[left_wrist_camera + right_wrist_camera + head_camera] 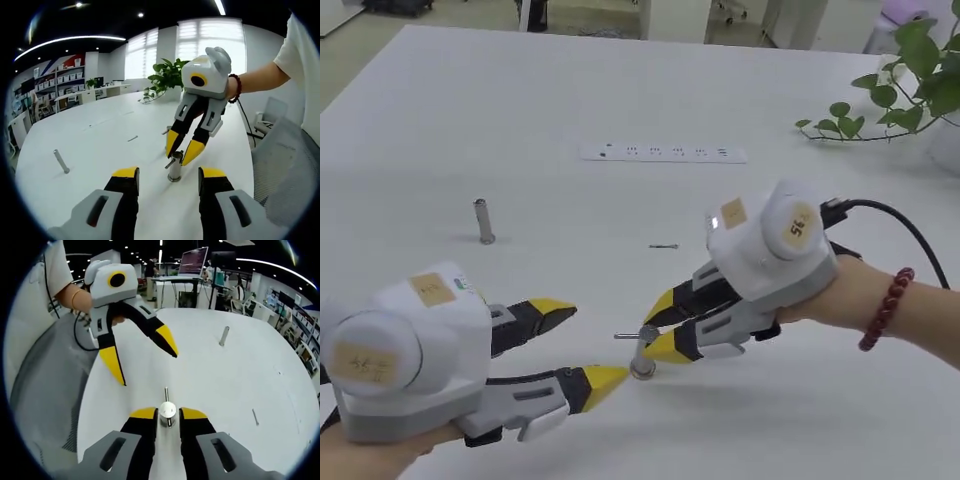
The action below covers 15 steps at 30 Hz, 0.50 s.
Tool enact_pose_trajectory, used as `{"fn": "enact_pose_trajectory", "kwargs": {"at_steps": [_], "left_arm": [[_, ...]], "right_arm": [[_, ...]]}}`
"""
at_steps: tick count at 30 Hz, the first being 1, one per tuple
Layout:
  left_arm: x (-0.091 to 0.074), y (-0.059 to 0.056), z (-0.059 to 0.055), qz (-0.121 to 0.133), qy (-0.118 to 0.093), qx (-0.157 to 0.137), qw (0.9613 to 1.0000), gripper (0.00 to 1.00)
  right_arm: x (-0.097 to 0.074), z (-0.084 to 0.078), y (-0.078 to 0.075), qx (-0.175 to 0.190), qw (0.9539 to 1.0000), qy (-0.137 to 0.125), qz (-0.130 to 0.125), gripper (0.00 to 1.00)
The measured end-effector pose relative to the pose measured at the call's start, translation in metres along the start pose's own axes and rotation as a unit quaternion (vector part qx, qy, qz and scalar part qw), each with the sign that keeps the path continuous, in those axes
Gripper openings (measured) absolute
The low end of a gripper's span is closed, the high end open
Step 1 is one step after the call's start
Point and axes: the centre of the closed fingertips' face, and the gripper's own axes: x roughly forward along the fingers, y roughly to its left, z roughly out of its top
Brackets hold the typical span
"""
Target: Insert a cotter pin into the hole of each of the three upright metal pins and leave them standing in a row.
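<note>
A white surface point(520, 100) carries everything, with a leafy green plant point(910, 80) at its far right corner. The left hand-held gripper point(578, 345) hovers low at the near left with its yellow-tipped jaws spread wide and nothing between them, pointing toward the near metal pin point(642, 362). The right hand-held gripper point(665, 326) reaches in from the right, its jaws drawn narrow and set close on either side of that pin's top; whether they press on it I cannot tell. A white power strip point(663, 153) lies flat farther back, near the middle. The near metal pin stands upright just in front of the right jaw tips, and the far metal pin point(483, 220) stands upright well apart, back and to the left. The inserted cotter pin point(626, 336) runs level through the top of the near metal pin and sticks out toward the left. A loose cotter pin point(663, 245) lies flat between the power strip and the right hand-held gripper
</note>
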Motion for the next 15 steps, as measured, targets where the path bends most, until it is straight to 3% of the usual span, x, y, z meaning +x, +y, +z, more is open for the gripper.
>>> {"fn": "enact_pose_trajectory", "kwargs": {"at_steps": [15], "left_arm": [[-0.015, 0.004, -0.008, 0.017, 0.003, -0.012, 0.9998, 0.45]], "right_arm": [[0.003, 0.002, 0.002, 0.002, 1.0000, -0.004, 0.000, 0.14]]}}
